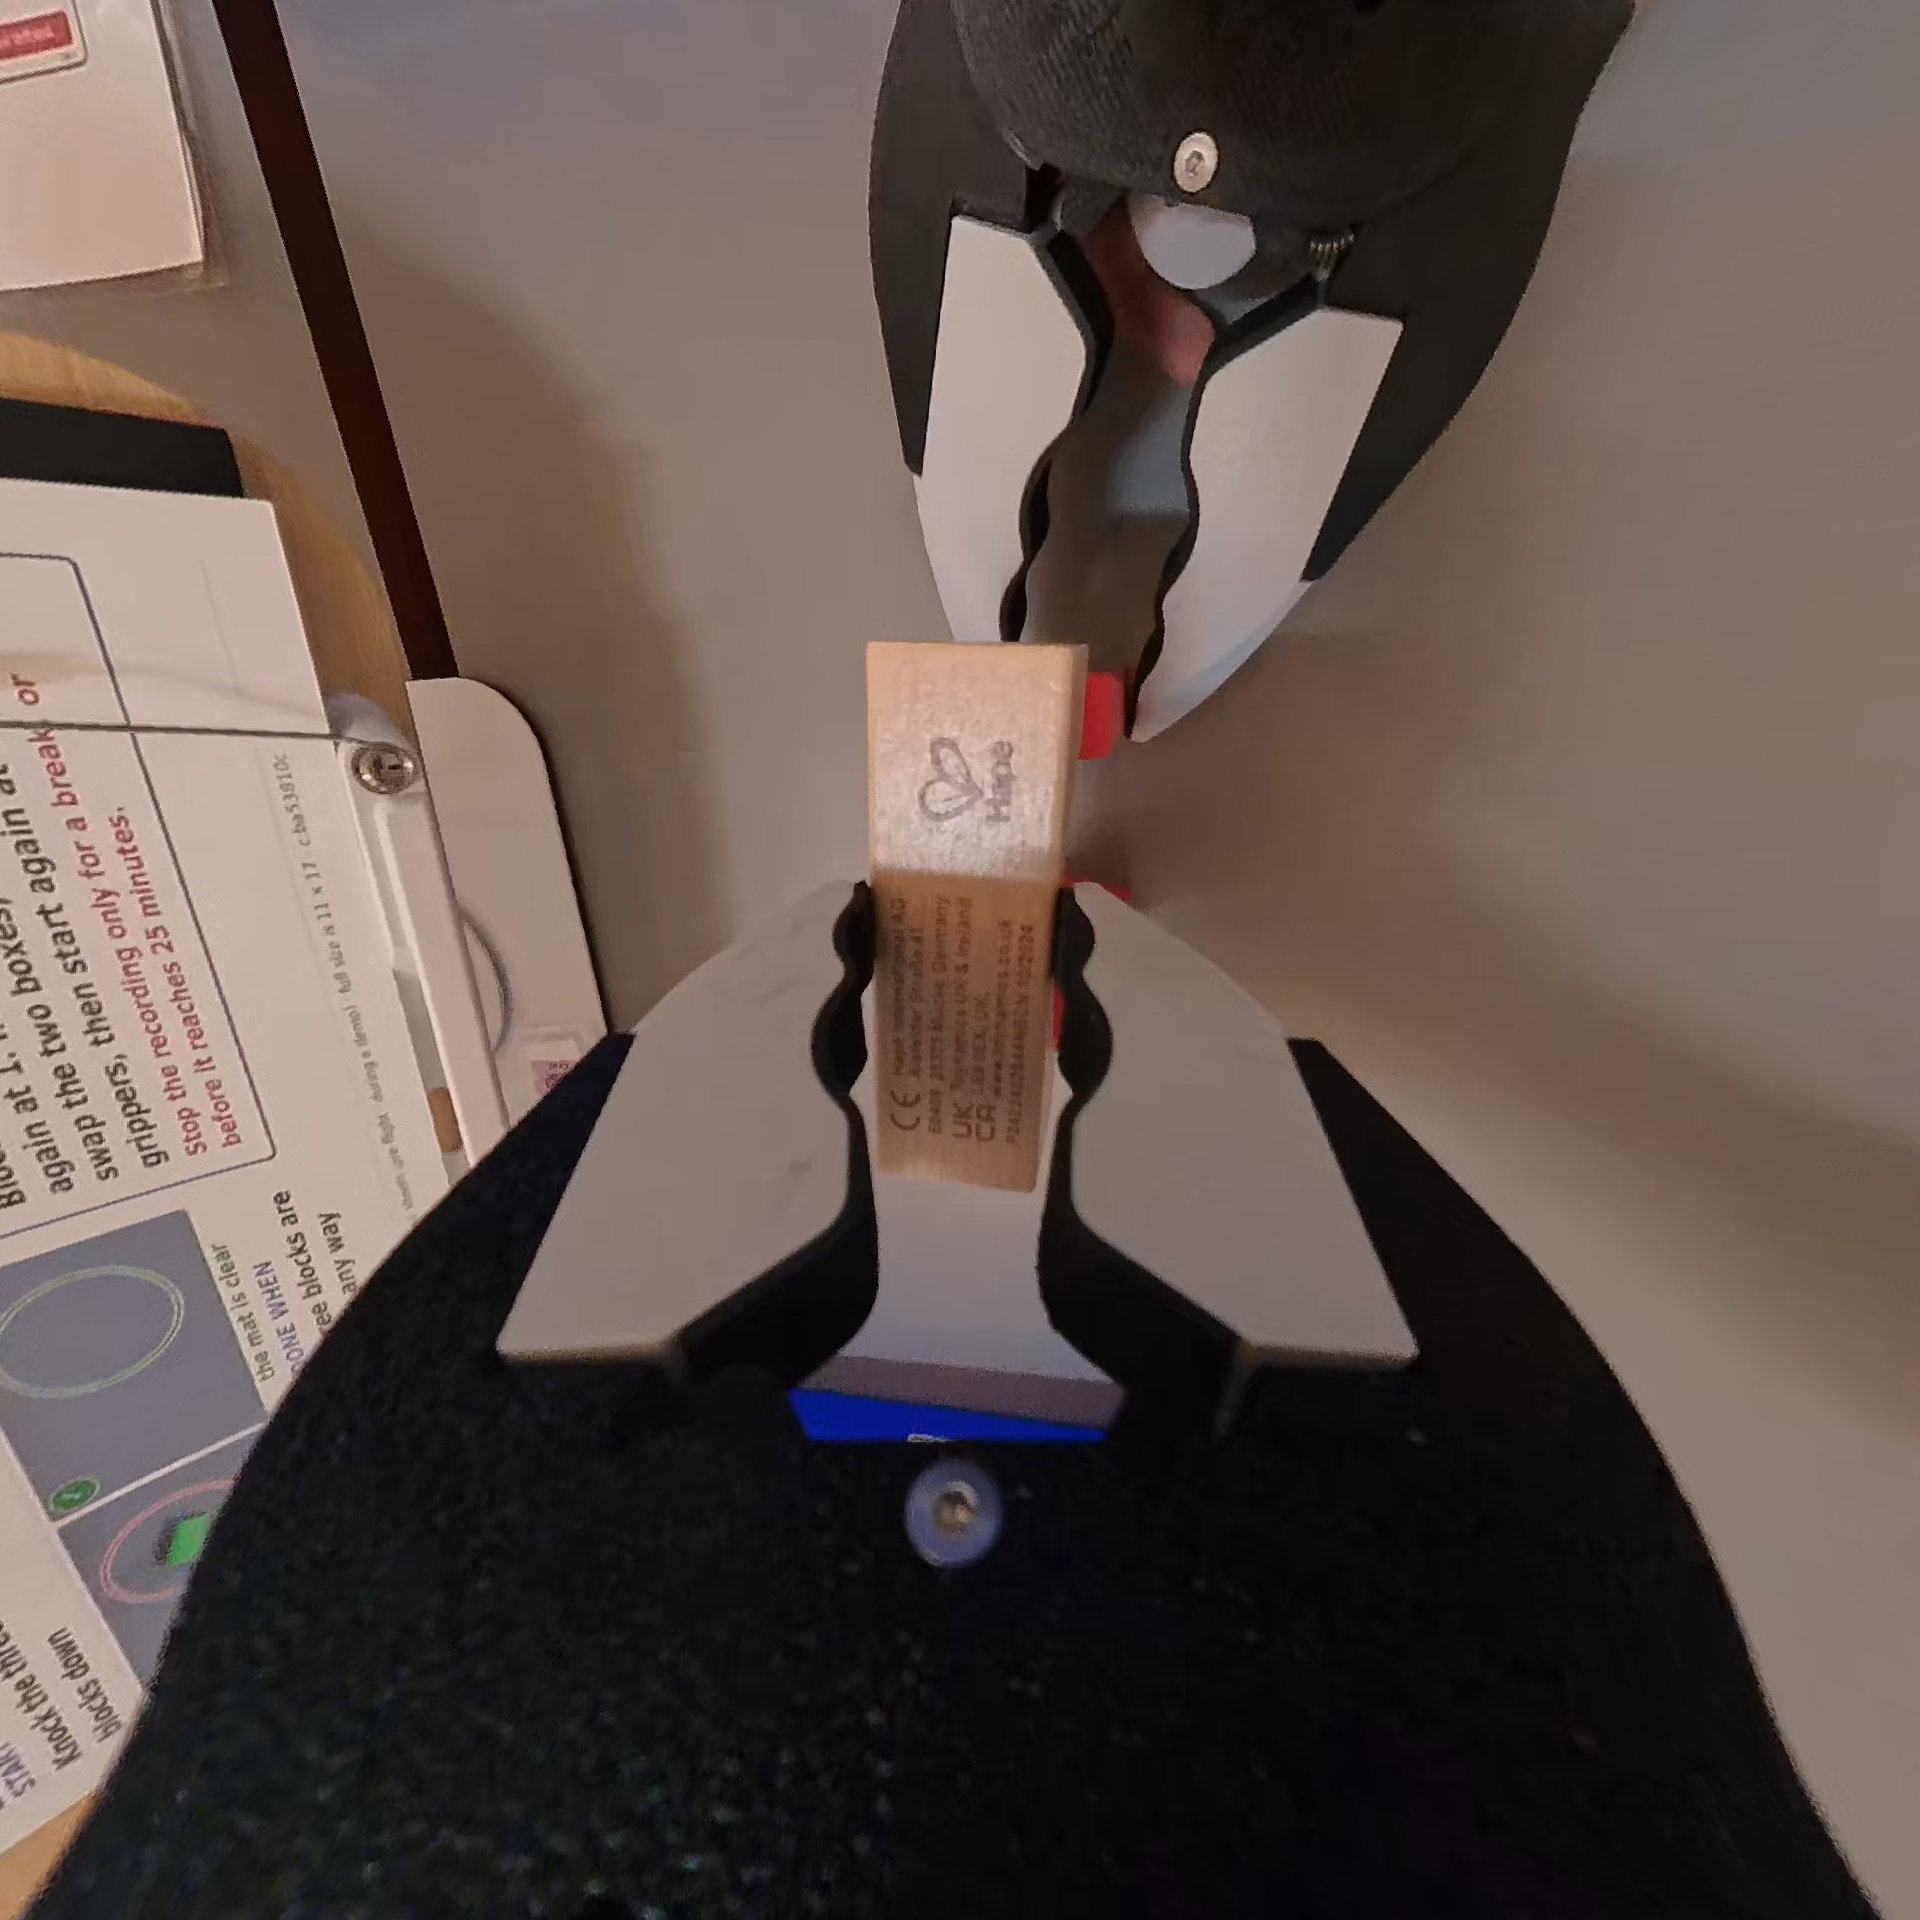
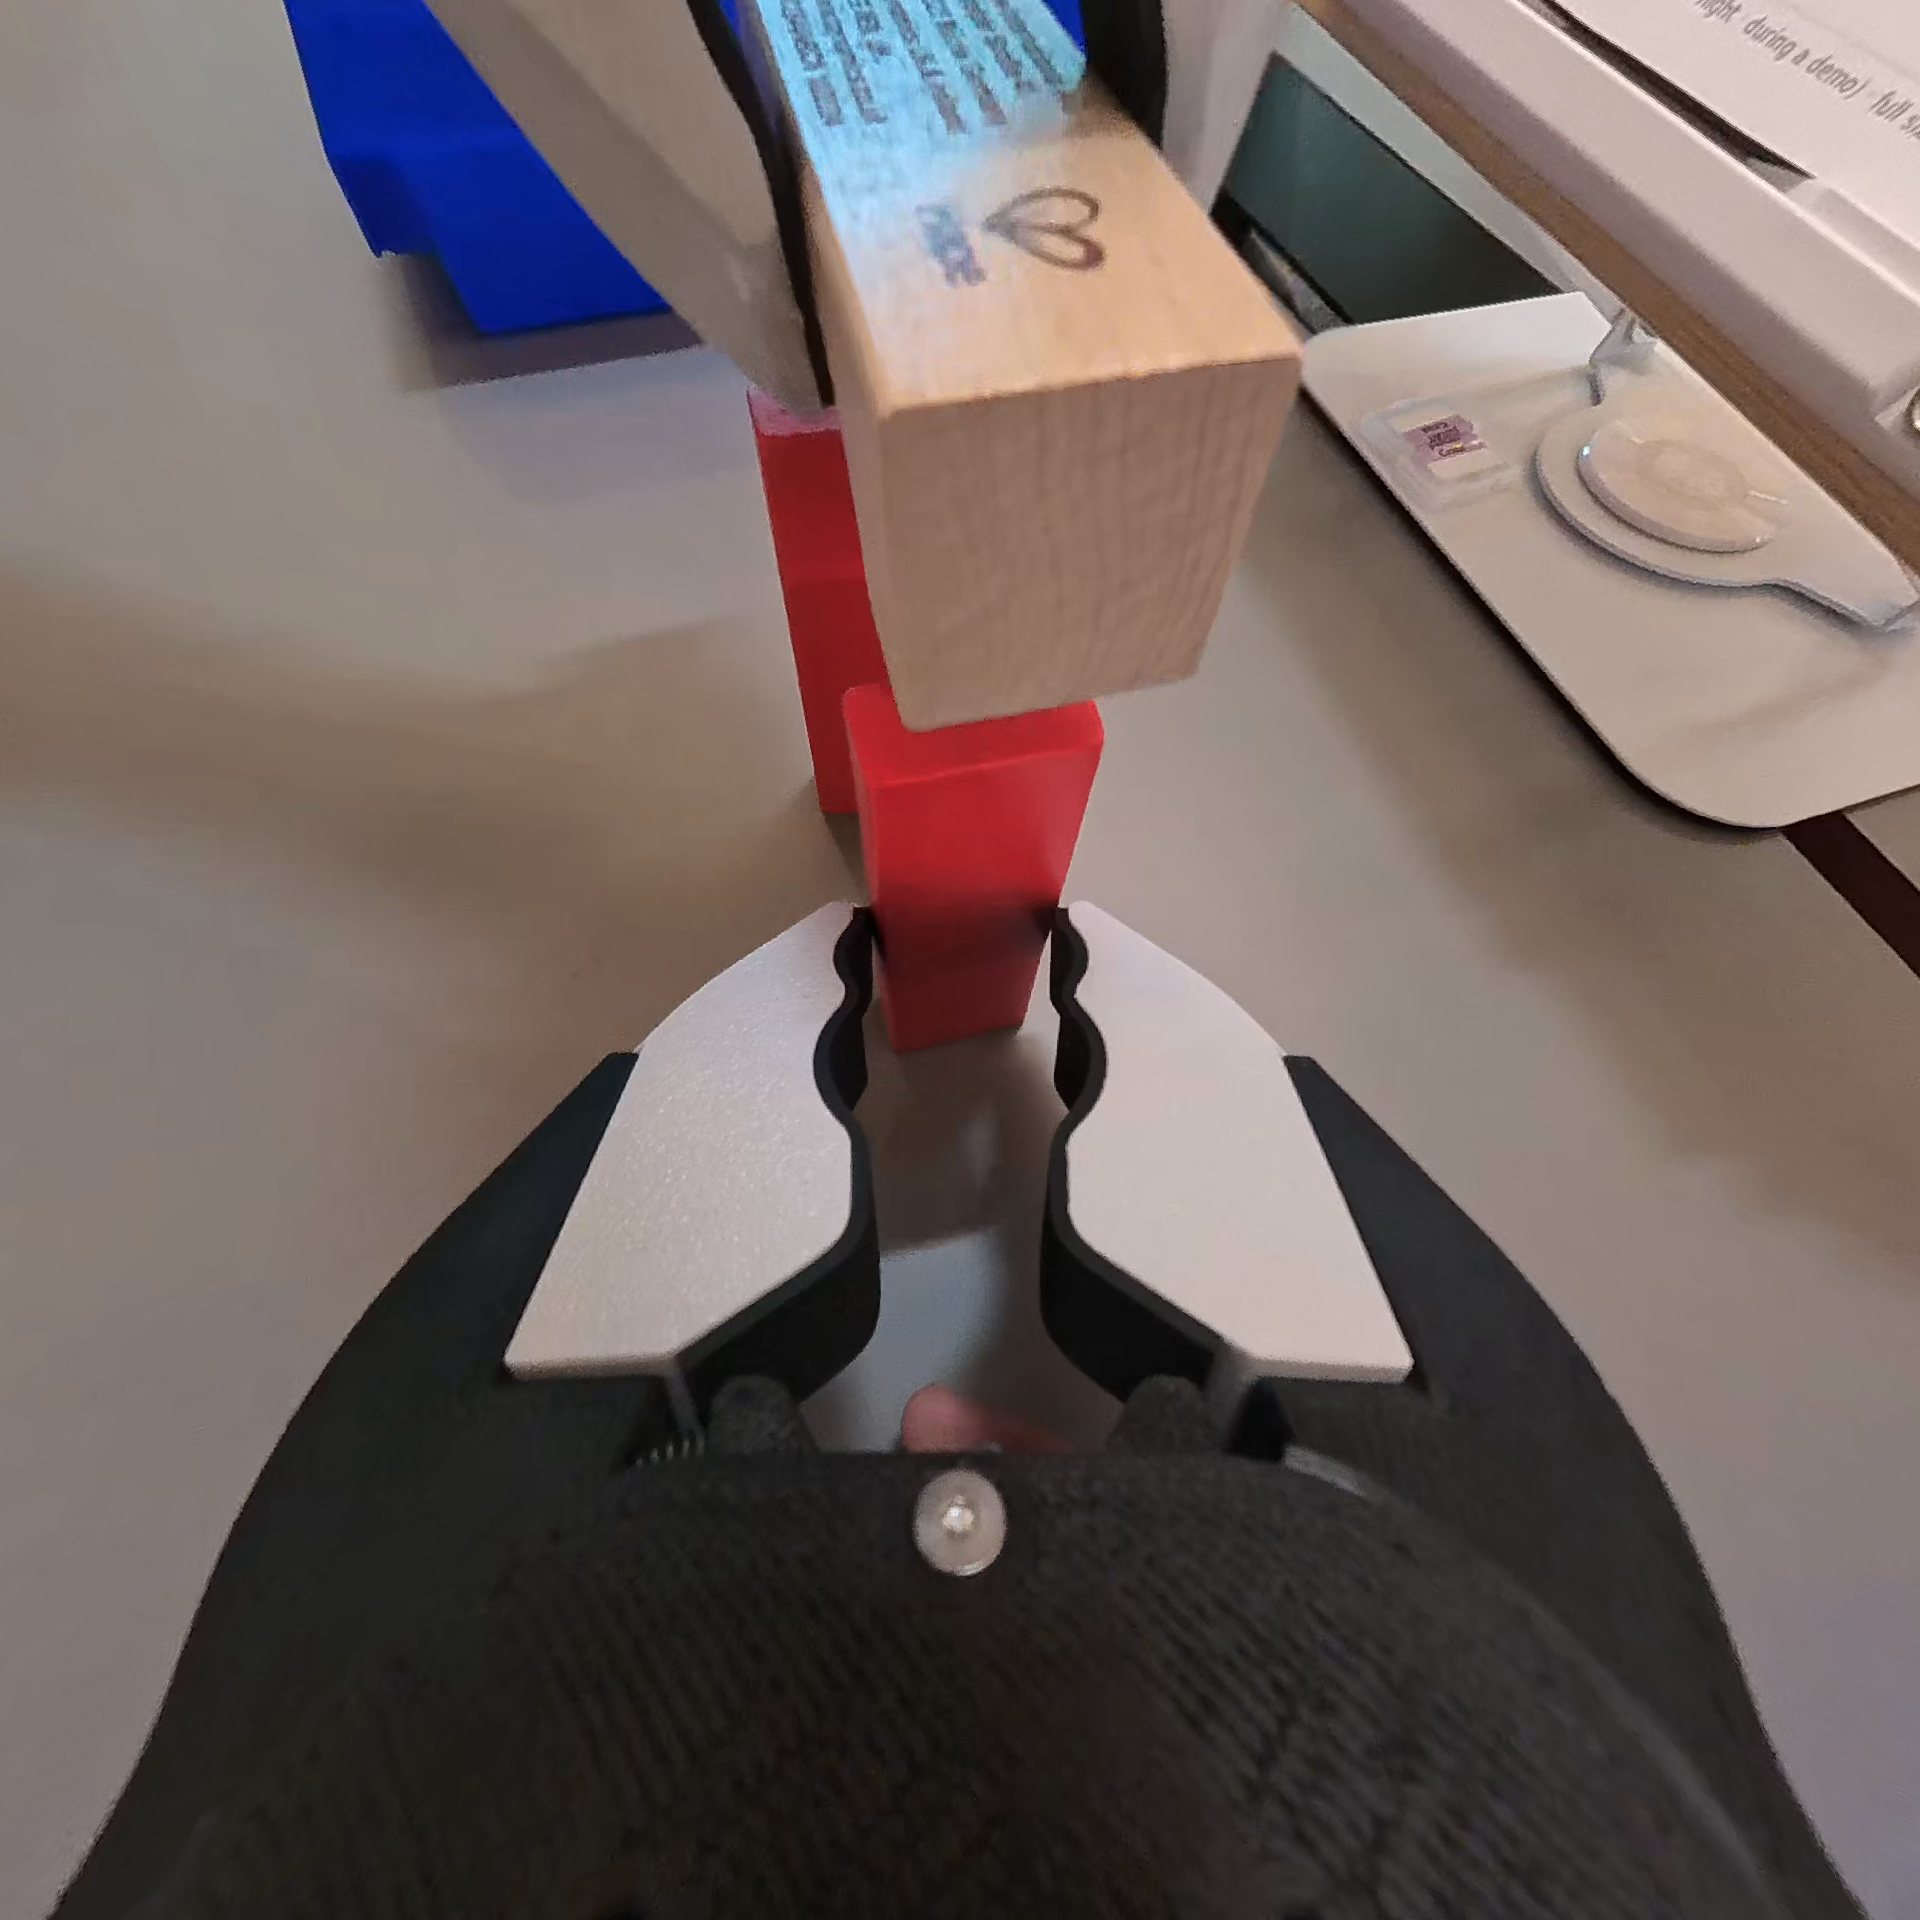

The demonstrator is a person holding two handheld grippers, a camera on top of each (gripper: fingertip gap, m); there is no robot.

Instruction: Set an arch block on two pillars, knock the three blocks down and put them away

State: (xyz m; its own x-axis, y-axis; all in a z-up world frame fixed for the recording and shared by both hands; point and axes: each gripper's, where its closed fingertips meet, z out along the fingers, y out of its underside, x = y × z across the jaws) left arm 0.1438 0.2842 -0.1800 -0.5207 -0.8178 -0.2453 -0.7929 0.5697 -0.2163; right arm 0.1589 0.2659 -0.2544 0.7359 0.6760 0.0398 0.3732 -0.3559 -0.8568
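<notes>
The left gripper (image 1: 961, 914) is clamped on a long pale wooden block (image 1: 971, 914), held above an upright red rectangular block (image 2: 971, 883) on the grey surface (image 2: 312, 935). The right gripper (image 2: 961, 930) pinches that red block. Any uneven lowering could topple it.

free: grey mat (image 2: 312, 935) left of red blocks (image 2: 966, 831) | blocked: white tray (image 2: 1662, 727) right, blue block (image 2: 468, 187) behind

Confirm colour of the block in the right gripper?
Red. The right gripper is shut on the red block, clearest in the right wrist view.
</notes>
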